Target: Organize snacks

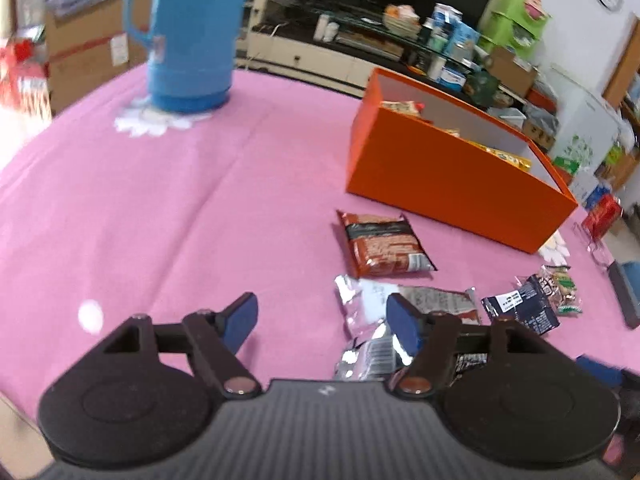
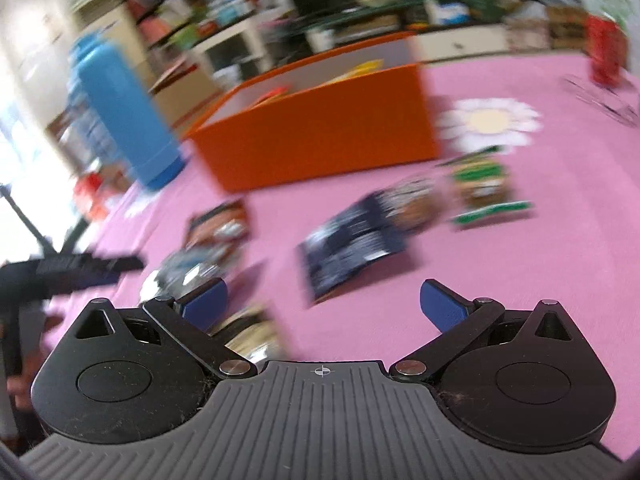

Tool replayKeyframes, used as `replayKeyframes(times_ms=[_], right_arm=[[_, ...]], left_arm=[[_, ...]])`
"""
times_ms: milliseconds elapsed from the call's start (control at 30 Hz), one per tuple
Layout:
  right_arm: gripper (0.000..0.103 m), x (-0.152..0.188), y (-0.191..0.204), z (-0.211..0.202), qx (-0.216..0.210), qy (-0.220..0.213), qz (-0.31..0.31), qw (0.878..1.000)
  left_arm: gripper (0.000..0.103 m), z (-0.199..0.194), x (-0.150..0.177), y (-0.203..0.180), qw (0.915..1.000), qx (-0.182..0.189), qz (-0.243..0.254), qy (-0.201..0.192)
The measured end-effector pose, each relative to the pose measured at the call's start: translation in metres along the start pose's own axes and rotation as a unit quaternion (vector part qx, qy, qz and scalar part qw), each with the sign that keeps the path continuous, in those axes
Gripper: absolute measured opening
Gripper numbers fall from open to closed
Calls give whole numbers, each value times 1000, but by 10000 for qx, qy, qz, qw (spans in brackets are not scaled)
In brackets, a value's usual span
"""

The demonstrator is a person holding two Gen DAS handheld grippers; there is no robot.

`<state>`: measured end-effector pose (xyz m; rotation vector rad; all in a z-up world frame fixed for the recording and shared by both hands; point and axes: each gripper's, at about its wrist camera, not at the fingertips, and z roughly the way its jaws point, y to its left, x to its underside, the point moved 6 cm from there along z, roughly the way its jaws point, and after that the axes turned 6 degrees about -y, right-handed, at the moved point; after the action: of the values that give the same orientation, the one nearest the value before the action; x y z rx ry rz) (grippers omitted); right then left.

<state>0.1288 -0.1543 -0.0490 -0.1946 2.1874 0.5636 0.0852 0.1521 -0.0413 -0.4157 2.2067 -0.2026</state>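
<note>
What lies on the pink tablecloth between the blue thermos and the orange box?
Nothing: in the left wrist view only bare pink tablecloth stretches between the blue thermos and the orange box.

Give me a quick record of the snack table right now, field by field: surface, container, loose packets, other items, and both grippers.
surface: pink tablecloth
container: orange box, open top, some snack packets already inside
loose packets: red-brown packet, silver packet, dark blue packet, green packet, all on the cloth outside the box
other items: blue thermos, upright, left of the box
left gripper: jaws open, nothing between them
right gripper: jaws open, empty; view blurred
</note>
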Motion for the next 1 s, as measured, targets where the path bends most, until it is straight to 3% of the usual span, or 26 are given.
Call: replayKeyframes(times_ms=[200, 367, 567, 700, 767, 933, 1000], right_arm=[[93, 26, 65, 16, -28, 219, -1143, 9932], [92, 29, 73, 40, 519, 220, -1794, 9822], [93, 29, 22, 18, 616, 508, -1097, 9908], [93, 29, -9, 6, 653, 460, -552, 9953], [93, 27, -13, 1, 621, 387, -421, 9964], [93, 16, -2, -3, 406, 97, -387, 9984], [93, 13, -1, -4, 391, 21, -436, 9983]], left_arm=[[73, -3, 8, 5, 10000, -35, -64, 14], [76, -3, 7, -2, 10000, 29, -3, -21], [80, -5, 10, -14, 9990, 108, 415, -112], [82, 1, 15, -25, 9987, 219, 462, 65], [99, 3, 15, -33, 9984, 178, 530, 88], [98, 10, 16, -51, 9953, -62, 970, 40], [98, 1, 16, -47, 9968, -182, 776, -36]])
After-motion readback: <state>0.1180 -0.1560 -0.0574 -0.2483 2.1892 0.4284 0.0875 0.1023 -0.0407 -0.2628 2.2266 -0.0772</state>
